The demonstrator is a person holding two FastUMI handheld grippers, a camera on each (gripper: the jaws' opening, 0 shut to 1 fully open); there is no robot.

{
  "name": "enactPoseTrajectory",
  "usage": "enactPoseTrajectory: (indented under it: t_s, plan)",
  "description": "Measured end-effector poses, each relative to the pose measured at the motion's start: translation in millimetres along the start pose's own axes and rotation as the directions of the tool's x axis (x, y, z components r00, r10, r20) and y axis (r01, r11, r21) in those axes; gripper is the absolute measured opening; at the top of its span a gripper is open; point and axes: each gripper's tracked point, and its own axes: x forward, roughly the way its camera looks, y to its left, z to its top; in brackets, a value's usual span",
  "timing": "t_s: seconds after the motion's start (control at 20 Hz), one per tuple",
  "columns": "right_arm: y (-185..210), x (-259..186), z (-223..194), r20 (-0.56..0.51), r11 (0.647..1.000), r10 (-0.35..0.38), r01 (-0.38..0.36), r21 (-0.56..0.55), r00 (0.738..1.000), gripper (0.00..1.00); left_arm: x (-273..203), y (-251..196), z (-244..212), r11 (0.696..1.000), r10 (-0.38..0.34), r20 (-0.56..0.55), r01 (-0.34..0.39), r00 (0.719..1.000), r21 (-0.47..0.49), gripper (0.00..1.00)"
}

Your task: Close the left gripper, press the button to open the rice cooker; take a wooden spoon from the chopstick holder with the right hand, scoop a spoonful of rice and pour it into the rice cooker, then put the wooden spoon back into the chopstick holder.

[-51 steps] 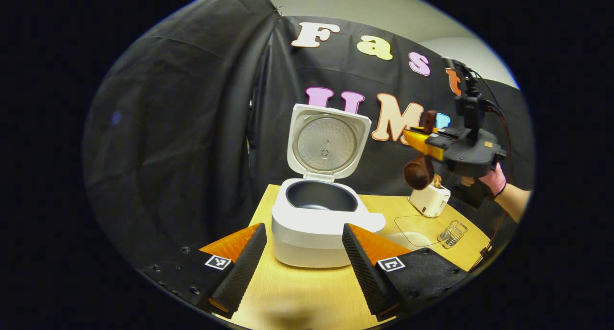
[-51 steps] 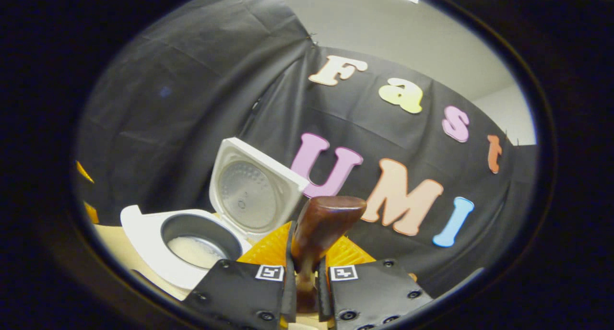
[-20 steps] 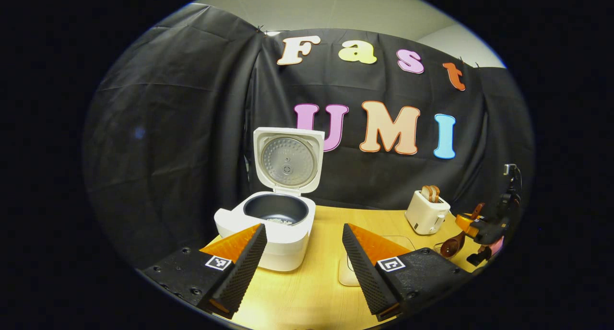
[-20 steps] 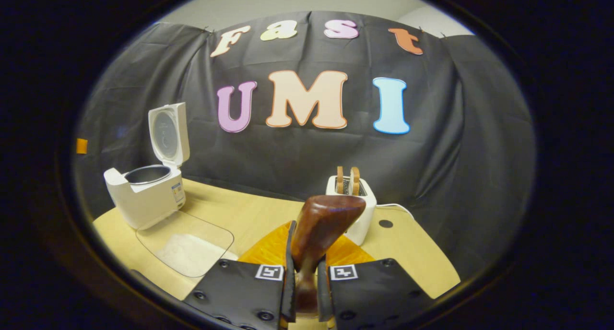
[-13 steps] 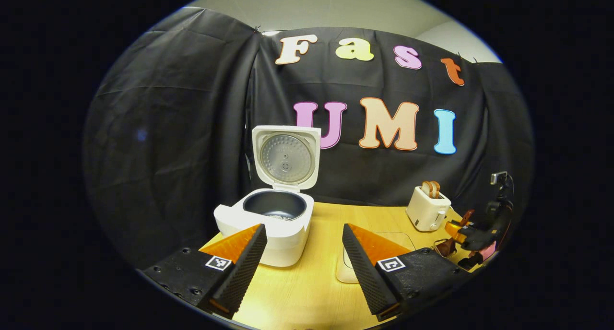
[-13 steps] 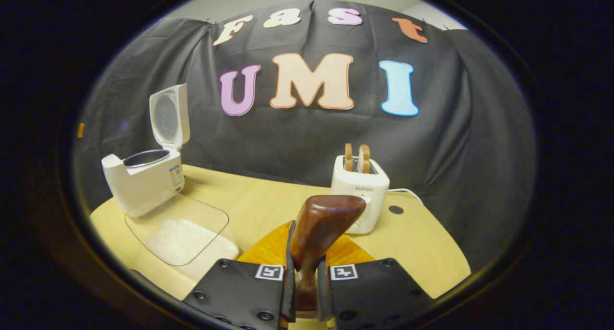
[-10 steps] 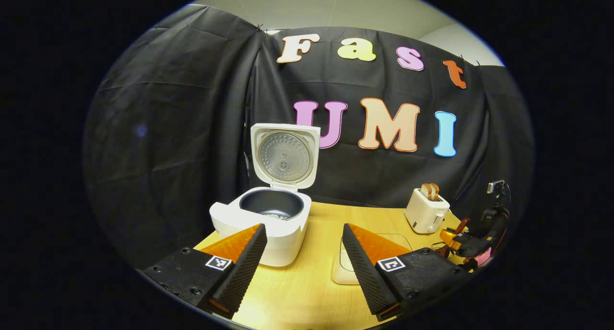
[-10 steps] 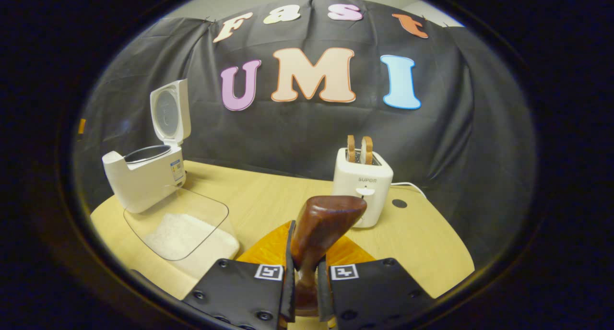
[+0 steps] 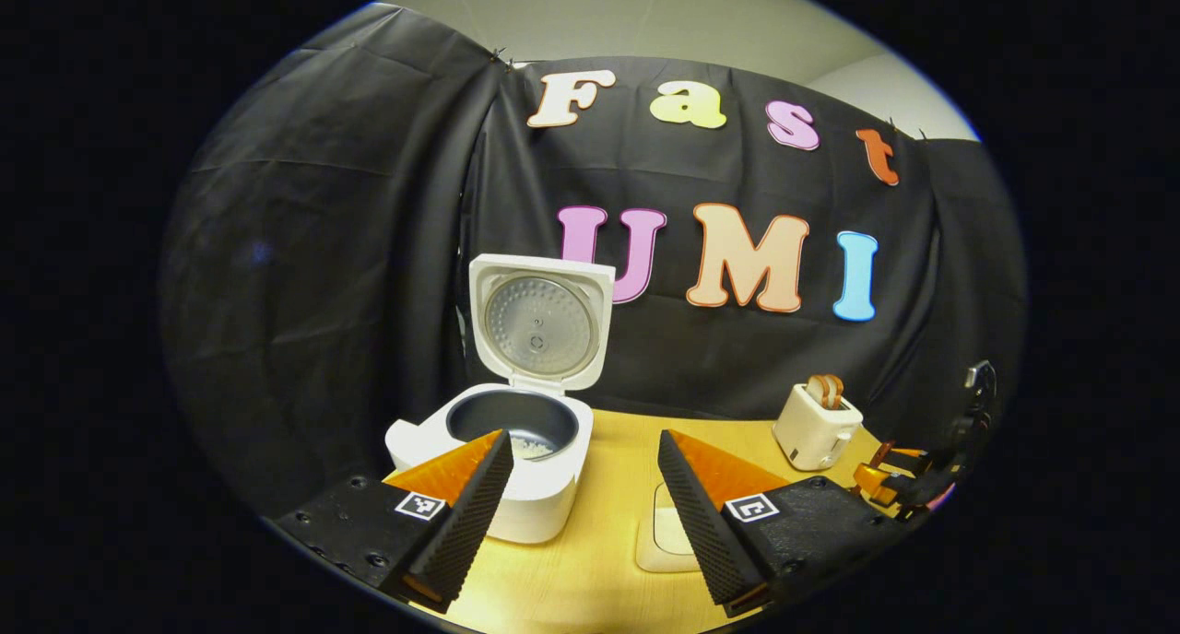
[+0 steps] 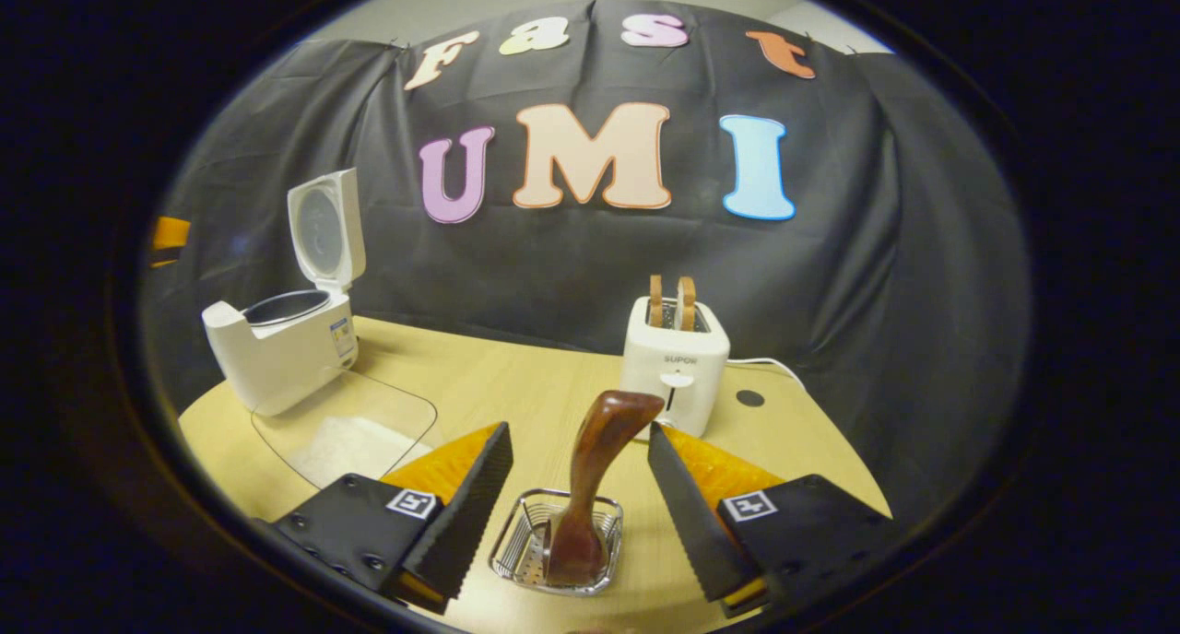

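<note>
Seen from our right gripper view, the rice cooker (image 10: 277, 353) sits at the far left of the bench (image 10: 516, 385) with its lid (image 10: 324, 228) standing upright and its pot open. Just to the right of the cooker, nearer us, lies a clear tray (image 10: 346, 436) holding a heap of white rice (image 10: 355, 450). Farther right of the cooker, our right gripper (image 10: 579, 496) has its fingers spread wide apart, touching nothing. Between them stands the wire chopstick holder (image 10: 558, 556), and the wooden spoon (image 10: 595, 473) rests in it, bowl down and handle leaning up to the right. Beyond the holder, well to the right of the cooker, a white toaster (image 10: 673, 367) carries two slices of bread.

In our left gripper view, the cooker (image 9: 502, 459) stands just behind the left finger of our left gripper (image 9: 583, 505), whose fingers are likewise apart and hold nothing; a few grains of rice show in the pot. The toaster (image 9: 816, 427) sits far right of the cooker, and the other gripper (image 9: 890, 477) shows at the bench's right edge.
</note>
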Motion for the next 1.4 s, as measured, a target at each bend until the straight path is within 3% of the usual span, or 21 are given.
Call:
enactPoseTrajectory:
  t_s: [0.05,0.3,0.35,0.5,0.7,1.1,1.15,1.2,1.35,1.4]
  plan:
    - [-2.7,-5.7,5.4,0.012,1.0,-0.02,0.02,-0.01,1.0,0.94,6.8,3.3,7.2,1.0,-0.01,0.006,0.01,1.0,-0.007,0.94]
    - [9.0,-34.0,30.6,0.035,0.998,-0.066,0.067,-0.014,0.997,0.94,46.2,33.0,48.5,0.998,-0.043,0.036,0.045,0.998,-0.04,0.94]
    - [14.6,-39.9,35.6,0.038,0.997,-0.076,0.076,-0.009,0.996,0.99,54.4,39.9,55.5,0.998,-0.051,0.037,0.052,0.998,-0.039,0.94]
    - [36.3,-59.0,45.3,0.03,0.994,-0.111,0.11,0.012,0.993,0.94,83.1,52.3,80.1,0.994,-0.107,0.039,0.108,0.993,-0.02,0.9]
    - [81.4,-83.8,56.0,0.018,0.991,-0.131,0.131,0.025,0.991,0.94,129.8,62.8,112.5,0.985,-0.175,0.041,0.175,0.984,-0.003,0.96]
    - [177.2,-130.4,61.2,0.004,0.99,-0.124,0.123,0.073,0.992,0.94,227.5,71.3,164.9,0.973,-0.212,0.073,0.203,0.975,0.113,0.88]
    - [184.2,-135.7,59.4,-0.006,0.989,-0.129,0.129,0.073,0.992,1.0,239.4,69.1,169.5,0.972,-0.214,0.072,0.206,0.974,0.113,0.88]
    - [191.0,-140.4,56.0,-0.016,0.988,-0.131,0.132,0.075,0.991,0.94,250.9,65.9,173.9,0.972,-0.217,0.071,0.209,0.974,0.111,0.92]
    - [200.2,-151.7,52.0,-0.039,0.986,-0.146,0.148,0.077,0.989,0.94,286.7,63.2,175.1,0.975,-0.2,0.054,0.193,0.978,0.107,0.87]
    - [198.8,-154.8,50.8,-0.043,0.985,-0.156,0.159,0.073,0.987,0.94,301.3,63.1,168.2,0.977,-0.187,0.03,0.183,0.982,0.106,0.9]
